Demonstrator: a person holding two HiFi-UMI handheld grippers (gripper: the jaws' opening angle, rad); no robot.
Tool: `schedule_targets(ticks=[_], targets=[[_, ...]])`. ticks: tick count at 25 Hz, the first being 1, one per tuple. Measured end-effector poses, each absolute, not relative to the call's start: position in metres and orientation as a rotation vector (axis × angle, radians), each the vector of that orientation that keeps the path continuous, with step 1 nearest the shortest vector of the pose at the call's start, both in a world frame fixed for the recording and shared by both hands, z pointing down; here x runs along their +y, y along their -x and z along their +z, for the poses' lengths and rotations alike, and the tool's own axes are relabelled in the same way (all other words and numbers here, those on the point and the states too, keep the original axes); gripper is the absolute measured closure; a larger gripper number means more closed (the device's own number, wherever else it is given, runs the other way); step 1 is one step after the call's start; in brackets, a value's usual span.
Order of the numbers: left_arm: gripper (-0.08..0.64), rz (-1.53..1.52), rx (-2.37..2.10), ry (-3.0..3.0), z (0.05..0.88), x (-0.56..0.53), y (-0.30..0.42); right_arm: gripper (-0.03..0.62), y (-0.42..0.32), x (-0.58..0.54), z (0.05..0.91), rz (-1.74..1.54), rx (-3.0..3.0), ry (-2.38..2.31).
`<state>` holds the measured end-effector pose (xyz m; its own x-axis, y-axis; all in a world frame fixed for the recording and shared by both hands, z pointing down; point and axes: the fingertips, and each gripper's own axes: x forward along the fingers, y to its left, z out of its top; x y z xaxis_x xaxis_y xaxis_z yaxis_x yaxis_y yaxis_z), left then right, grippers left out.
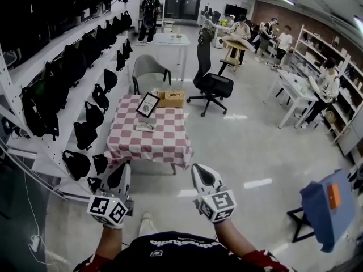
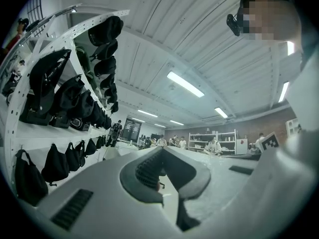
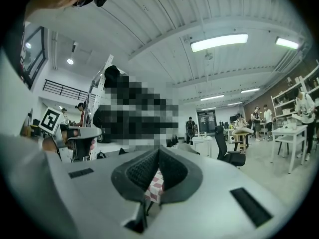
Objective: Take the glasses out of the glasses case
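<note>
A small table with a red-and-white checked cloth (image 1: 164, 143) stands ahead on the floor. A pale glasses case (image 1: 145, 126) lies on it, apparently closed, and no glasses show. Both grippers are held low in front of the person, well short of the table. My left gripper (image 1: 121, 175) points ahead with its jaws together and nothing between them (image 2: 162, 149). The jaws of my right gripper (image 1: 200, 173) are shut and empty too (image 3: 158, 151). A strip of the checked cloth (image 3: 155, 185) shows below its tips.
A framed picture (image 1: 147, 103) and a wicker box (image 1: 171, 98) share the table. White shelves of black bags (image 1: 85, 67) line the left. A grey chair (image 1: 149, 69) and a black office chair (image 1: 211, 84) stand behind. A blue stand (image 1: 329, 205) is at right. People work further back.
</note>
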<state>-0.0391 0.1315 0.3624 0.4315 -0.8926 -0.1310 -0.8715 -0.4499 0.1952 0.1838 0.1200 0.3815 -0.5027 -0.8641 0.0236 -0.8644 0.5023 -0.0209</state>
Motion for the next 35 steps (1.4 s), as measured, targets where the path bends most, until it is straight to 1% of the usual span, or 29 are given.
schedule_targets(ticks=[14,35], targets=[[0.555,-0.304,-1.498,-2.597,0.371,0.054,0.045,0.589,-0.173,0.056,0.391,0.071,-2.661,-1.601],[0.555,-0.284,-1.365,-2.649,0.38,-0.069,0.095,0.589,-0.11,-0.053,0.394,0.077,-2.578,-1.634]])
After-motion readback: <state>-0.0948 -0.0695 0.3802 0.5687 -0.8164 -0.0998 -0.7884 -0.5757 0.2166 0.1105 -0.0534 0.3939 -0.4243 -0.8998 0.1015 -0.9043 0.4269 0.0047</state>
